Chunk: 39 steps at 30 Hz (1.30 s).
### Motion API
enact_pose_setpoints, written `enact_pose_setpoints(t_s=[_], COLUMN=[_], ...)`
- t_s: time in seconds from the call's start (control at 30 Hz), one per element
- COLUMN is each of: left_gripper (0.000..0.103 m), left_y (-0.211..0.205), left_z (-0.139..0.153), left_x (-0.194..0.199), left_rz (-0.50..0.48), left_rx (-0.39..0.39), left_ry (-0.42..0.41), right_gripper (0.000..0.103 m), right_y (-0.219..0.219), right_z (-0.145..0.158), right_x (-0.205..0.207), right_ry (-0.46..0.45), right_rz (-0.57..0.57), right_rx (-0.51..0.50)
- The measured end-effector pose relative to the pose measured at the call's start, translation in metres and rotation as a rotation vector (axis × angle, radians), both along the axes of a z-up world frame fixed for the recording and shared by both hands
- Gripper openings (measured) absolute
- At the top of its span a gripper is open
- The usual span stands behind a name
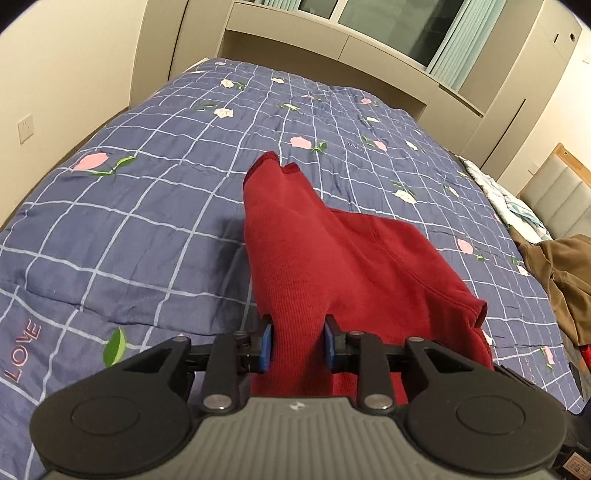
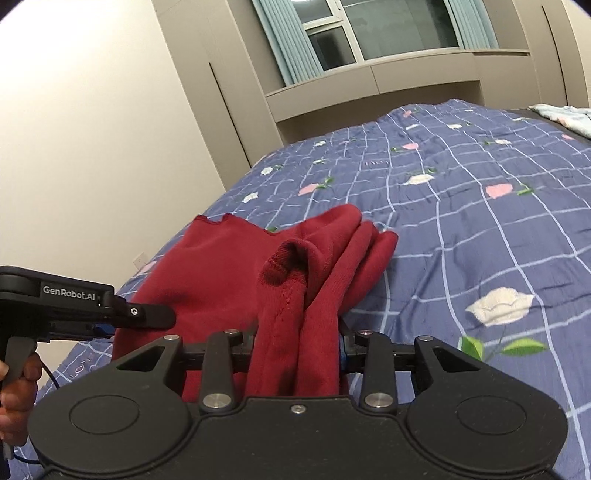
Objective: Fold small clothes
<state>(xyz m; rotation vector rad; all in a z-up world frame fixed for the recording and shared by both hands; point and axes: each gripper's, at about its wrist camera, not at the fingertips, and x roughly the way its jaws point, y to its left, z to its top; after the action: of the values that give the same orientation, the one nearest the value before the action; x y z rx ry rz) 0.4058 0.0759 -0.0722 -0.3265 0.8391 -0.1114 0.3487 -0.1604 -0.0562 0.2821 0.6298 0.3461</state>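
Note:
A dark red knit garment lies bunched on the blue checked bedspread. My left gripper is shut on one part of the red garment, cloth filling the gap between its blue pads. My right gripper is shut on another bunched part of the red garment, with a cuff standing up just past the jaws. The left gripper also shows in the right wrist view, at the garment's left edge.
A brown garment and a pale patterned cloth lie at the bed's right side. A headboard stands beyond them. Beige cupboards and a window with curtains run along the far wall.

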Motion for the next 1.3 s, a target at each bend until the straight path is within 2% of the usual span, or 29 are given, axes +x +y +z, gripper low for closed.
enact_pose_setpoints(t_s=[0.2,0.27,0.33,0.37,0.43,0.57,0.7,0.77,0.87,1.03,1.3], left_gripper=[0.042,0.053,0.062,0.064,0.067,0.080,0.089,0.096,0.102,0.102,0.102], left_y=[0.002,0.003,0.003,0.003,0.002,0.001,0.000,-0.001,-0.004,-0.007,-0.015], left_z=[0.001,0.003,0.007,0.009,0.014,0.026,0.040,0.047,0.058,0.073,0.079], left_x=[-0.002,-0.005,-0.008,-0.009,-0.013,-0.022,-0.035,-0.042,-0.056,-0.084,-0.136], left_rz=[0.023,0.024,0.029,0.032,0.034,0.050,0.061,0.064,0.075,0.081,0.070], left_rx=[0.002,0.001,-0.003,-0.001,0.006,0.019,0.035,0.042,0.067,0.118,0.187], left_ry=[0.003,0.003,-0.004,-0.009,-0.021,-0.045,-0.079,-0.093,-0.125,-0.169,-0.230], right_gripper=[0.050,0.056,0.067,0.069,0.080,0.090,0.100,0.102,0.102,0.102,0.102], right_y=[-0.001,-0.002,-0.003,-0.004,-0.004,-0.004,-0.008,-0.010,-0.013,-0.019,-0.023], right_z=[0.002,0.004,0.006,0.008,0.014,0.027,0.042,0.050,0.060,0.074,0.088], right_x=[0.001,-0.001,-0.002,-0.004,-0.007,-0.018,-0.030,-0.037,-0.049,-0.072,-0.122], right_ry=[0.014,0.015,0.009,0.002,-0.015,-0.056,-0.097,-0.119,-0.146,-0.185,-0.235], right_rz=[-0.021,-0.028,-0.035,-0.037,-0.040,-0.047,-0.055,-0.059,-0.067,-0.072,-0.063], right_rx=[-0.005,-0.008,-0.009,-0.009,-0.014,-0.026,-0.032,-0.037,-0.041,-0.058,-0.097])
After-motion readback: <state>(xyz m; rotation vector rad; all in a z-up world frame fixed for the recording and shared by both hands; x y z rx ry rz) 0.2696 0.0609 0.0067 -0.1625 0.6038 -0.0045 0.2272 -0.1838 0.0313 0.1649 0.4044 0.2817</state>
